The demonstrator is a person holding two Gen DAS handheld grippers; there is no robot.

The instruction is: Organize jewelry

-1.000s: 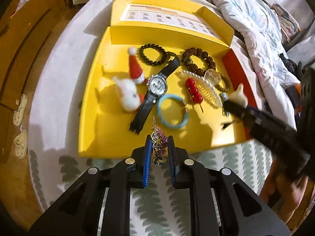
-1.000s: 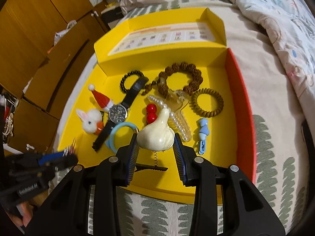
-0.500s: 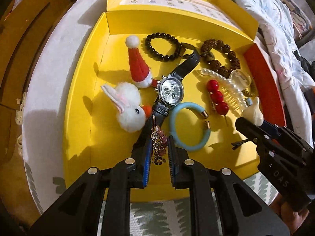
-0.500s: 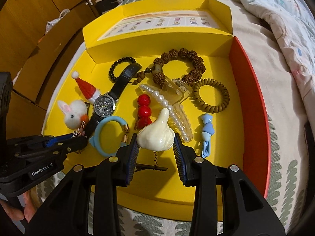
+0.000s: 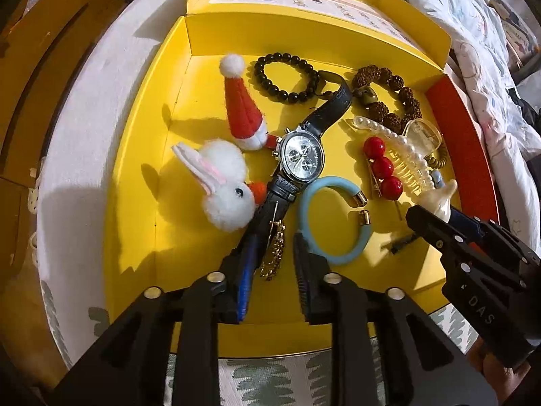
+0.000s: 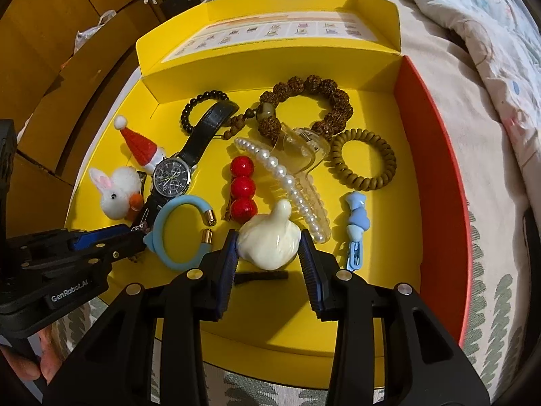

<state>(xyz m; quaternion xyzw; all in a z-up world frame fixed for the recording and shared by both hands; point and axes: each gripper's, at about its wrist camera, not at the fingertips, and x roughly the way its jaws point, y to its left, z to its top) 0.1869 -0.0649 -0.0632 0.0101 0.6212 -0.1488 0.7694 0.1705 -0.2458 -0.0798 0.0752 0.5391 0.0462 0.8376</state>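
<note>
A yellow box tray (image 5: pixel 132 209) (image 6: pixel 389 291) on the bed holds several pieces of jewelry. My left gripper (image 5: pixel 272 257) is open over the tray's front; a gold chain brooch (image 5: pixel 274 250) lies loose between its fingers, on the black watch strap (image 5: pixel 267 216). My right gripper (image 6: pixel 268 253) is shut on a cream swan hair clip (image 6: pixel 270 240), held low over the tray; it also shows in the left wrist view (image 5: pixel 439 199). The left gripper appears at the left in the right wrist view (image 6: pixel 135 237).
In the tray lie a silver watch (image 5: pixel 301 159), blue bangle (image 5: pixel 334 220), white bunny clip (image 5: pixel 226 186), Santa hat clip (image 5: pixel 243 115), red bead clip (image 6: pixel 241 186), pearl claw clip (image 6: pixel 290 182), brown coil tie (image 6: pixel 363 159), blue clip (image 6: pixel 356 226), two bead bracelets. Wooden cabinets stand left; quilt right.
Both grippers moved forward and down into the tray. My left gripper opened and the brooch now rests on the watch strap. The right gripper still holds the swan clip.
</note>
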